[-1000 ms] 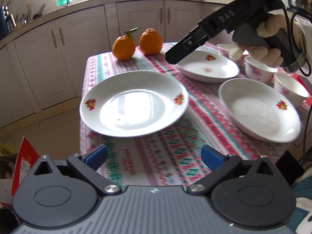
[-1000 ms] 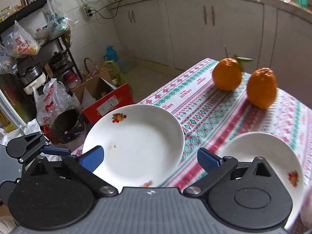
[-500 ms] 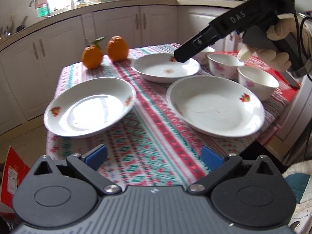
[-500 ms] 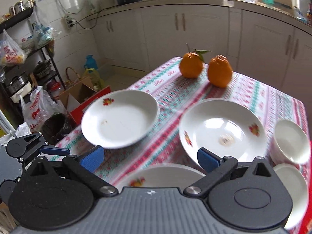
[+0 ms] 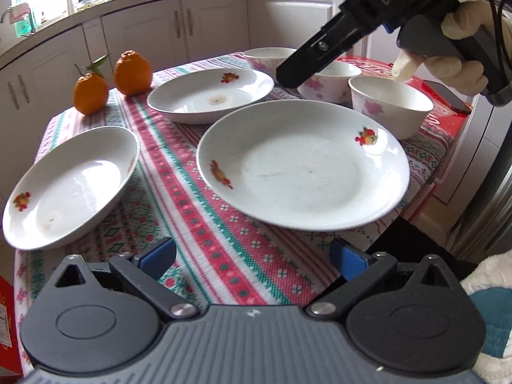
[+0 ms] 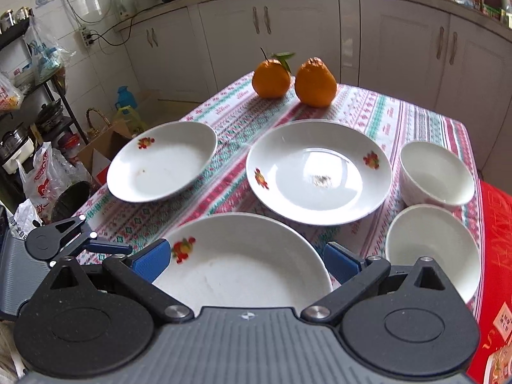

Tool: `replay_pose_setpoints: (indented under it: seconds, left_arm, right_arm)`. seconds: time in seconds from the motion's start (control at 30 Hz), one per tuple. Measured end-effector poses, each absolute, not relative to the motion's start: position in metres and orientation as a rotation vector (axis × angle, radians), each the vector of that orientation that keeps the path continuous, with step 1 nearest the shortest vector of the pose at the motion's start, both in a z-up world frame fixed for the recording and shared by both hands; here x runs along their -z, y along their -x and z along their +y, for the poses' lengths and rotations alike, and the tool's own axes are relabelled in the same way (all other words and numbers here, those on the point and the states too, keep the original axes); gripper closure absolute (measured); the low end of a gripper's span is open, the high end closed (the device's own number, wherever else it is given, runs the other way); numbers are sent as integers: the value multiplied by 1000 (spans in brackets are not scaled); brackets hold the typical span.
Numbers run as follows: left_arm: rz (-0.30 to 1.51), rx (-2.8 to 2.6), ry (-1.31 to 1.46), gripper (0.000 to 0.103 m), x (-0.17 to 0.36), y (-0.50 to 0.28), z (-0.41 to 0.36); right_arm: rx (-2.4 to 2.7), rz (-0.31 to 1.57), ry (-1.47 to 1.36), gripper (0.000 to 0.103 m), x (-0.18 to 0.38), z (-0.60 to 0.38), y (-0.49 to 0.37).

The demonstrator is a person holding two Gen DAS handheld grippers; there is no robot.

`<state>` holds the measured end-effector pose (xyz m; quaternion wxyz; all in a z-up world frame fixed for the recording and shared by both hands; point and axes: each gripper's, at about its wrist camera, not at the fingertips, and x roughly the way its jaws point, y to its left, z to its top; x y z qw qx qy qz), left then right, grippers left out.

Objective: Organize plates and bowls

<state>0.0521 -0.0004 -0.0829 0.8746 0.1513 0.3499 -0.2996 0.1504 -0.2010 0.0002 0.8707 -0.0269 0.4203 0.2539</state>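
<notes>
Left tongs: Your left gripper point(image 5: 252, 256) hung with its blue pads wide apart and nothing between them, low over the near edge of the table point(image 5: 198, 224).

Right tongs: Your right gripper point(image 6: 244, 260) was open too, empty, raised above the bowls at the right side of the table.

What changed: Over the last second both of your cameras swung from the left-hand plate toward the middle of the table — the whole spread came into view, and neither tool picked anything up.

Plates: Three lay apart on the patterned cloth. The near plate point(image 5: 302, 164) sat at the near edge, straight ahead of the left gripper. The left plate point(image 5: 68, 185) sat at the left edge, its rim reaching that edge; whether it overhung, I could not tell. The far plate point(image 5: 209, 96) lay in the middle, toward the far edge.

Bowls: Three stood close together along the right edge — the near bowl point(image 5: 390, 105), the middle bowl point(image 5: 329, 78) and the far bowl point(image 5: 265, 57); the right gripper partly hid the middle one in the left view.

Other things: Two oranges point(image 5: 112, 80) sat at the far left corner; a phone point(image 5: 446, 96) lay on a red surface to the right, past the bowls.

Task standing: Nothing was stacked yet. You seemed to have finished looking things over, and the near plate looked the likeliest first grab. The glazed rims will probably be slippery.
</notes>
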Motion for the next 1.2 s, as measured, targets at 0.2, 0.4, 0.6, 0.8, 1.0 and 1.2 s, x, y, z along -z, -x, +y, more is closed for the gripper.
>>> replay_pose_setpoints:
  seconds: [0.2,0.4,0.6,0.8,1.0,1.2]
  left_arm:
    - [771,669,-262,0,87,-65,2]
    - [764,706,-269,0,89,-69,3]
    - [740,721,-264,0,90,-69,5]
    - [722,708,-260,0,90,-65,6]
    - [705,742,-293,2,87,-59,3]
    - [705,806,-310,2,86,-59,-4]
  right_arm:
    - [-523,912,62,0,8,-208,-153]
    - [-527,921,39,0,9,-211,-158]
    - [-532,937,33,0,11,-211,-161]
    - [-518,967,31,0,13,-215,-164]
    - [-514,1025,55,0,16,-216,-168]
    - [-516,1079,98,0,23,-212,-173]
